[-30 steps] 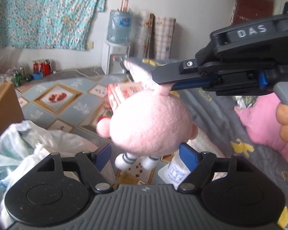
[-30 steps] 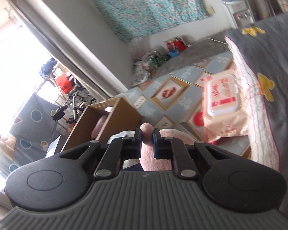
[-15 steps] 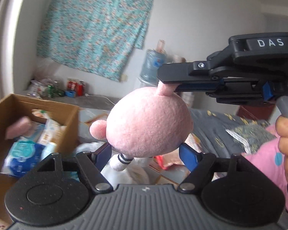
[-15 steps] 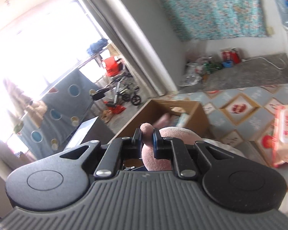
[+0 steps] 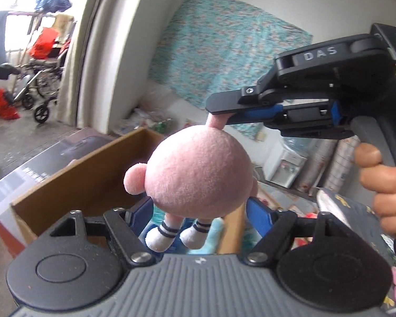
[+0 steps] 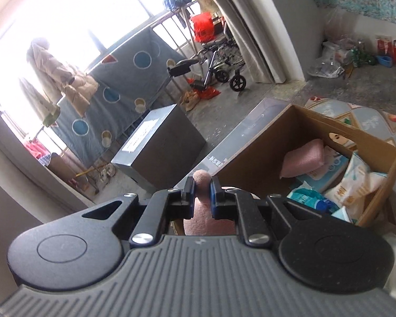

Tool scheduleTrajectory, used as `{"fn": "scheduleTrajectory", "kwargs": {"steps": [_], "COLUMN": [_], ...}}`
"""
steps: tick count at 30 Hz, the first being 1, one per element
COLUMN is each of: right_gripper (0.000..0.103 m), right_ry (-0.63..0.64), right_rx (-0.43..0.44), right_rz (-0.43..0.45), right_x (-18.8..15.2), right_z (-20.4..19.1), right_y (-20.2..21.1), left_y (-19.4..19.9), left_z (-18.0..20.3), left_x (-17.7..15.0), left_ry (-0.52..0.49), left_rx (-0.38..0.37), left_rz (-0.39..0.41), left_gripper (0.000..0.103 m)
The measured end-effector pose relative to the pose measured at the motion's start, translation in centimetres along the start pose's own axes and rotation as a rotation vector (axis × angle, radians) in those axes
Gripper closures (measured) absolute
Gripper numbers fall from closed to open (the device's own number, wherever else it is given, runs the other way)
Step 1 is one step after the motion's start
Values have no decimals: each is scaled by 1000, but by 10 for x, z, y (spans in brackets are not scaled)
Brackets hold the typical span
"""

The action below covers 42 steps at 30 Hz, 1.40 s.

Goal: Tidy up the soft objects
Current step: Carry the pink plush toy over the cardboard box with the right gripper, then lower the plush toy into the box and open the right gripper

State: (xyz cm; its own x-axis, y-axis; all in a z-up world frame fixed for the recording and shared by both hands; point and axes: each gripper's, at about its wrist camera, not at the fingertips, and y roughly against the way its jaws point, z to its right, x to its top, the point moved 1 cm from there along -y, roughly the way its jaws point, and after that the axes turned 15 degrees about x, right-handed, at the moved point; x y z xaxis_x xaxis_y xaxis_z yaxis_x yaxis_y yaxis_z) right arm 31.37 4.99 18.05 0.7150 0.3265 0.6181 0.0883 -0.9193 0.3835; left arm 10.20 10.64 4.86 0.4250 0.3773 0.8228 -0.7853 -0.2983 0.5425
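While we carry a round pink plush toy through the air, our right gripper is clenched on a small stub at the top of its head, so the toy hangs freely below. In the right wrist view that same stub pokes up between the two blue pads, squeezed thin. Our left gripper sits just beneath the toy with its jaws spread wide to either side of the body; whether the pads touch the plush we cannot tell, and it seems to steady the toy, not to grasp it.

An open cardboard box stands on the floor, and the toy hangs near its edge, not yet inside. We judge the box to be where soft things are gathered: along its far wall lies a pink cushion-like bundle, beside crinkly soft packs in white and blue.

Fuzzy and ball-shaped, the toy has one small round ear and short legs in white socks with dark stripes.
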Motion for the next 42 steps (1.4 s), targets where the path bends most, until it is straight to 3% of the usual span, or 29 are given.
{"fn": "scheduleTrajectory", "kwargs": {"steps": [9,12,17,23,25,26,27,29,31,33,39,42], "right_gripper": [93,93,92,90,84,74,62,52,49,35,31,32], "right_ry": [8,76,138,275,302,297,279,223,143,25,-349,-434], "right_rx": [-61,-79,-129,-186,-241,-270,-290,-300,-287,-268,-175,-171], "right_rz": [-122,-172,-345,-470,-496,-495,-486,-454,-404,-345,-247,-230], "right_x": [51,59,38,-3,-11,-14,-14,-12,-9,-5,2,-2], "right_z": [64,81,106,99,98,101,104,110,120,134,183,199], "right_y": [-115,-146,-179,-169,-168,-166,-165,-163,-160,-156,-156,-162], "left_y": [-33,-36,-44,-48,-51,-53,-54,-56,-56,-57,-55,-57], "left_z": [-60,-70,-78,-75,-75,-75,-75,-75,-75,-74,-74,-76], "left_x": [12,9,4,2,1,2,1,0,-1,-2,-3,-4], "left_ry": [72,85,89,59,56,55,54,51,47,42,40,43], "left_rx": [110,130,128,102,94,90,86,80,75,76,79,84], "left_rz": [-49,-58,-87,-99,-102,-105,-108,-115,-122,-127,-132,-138], "left_gripper": [25,25,25,25,25,25,25,25,25,25,24,24]}}
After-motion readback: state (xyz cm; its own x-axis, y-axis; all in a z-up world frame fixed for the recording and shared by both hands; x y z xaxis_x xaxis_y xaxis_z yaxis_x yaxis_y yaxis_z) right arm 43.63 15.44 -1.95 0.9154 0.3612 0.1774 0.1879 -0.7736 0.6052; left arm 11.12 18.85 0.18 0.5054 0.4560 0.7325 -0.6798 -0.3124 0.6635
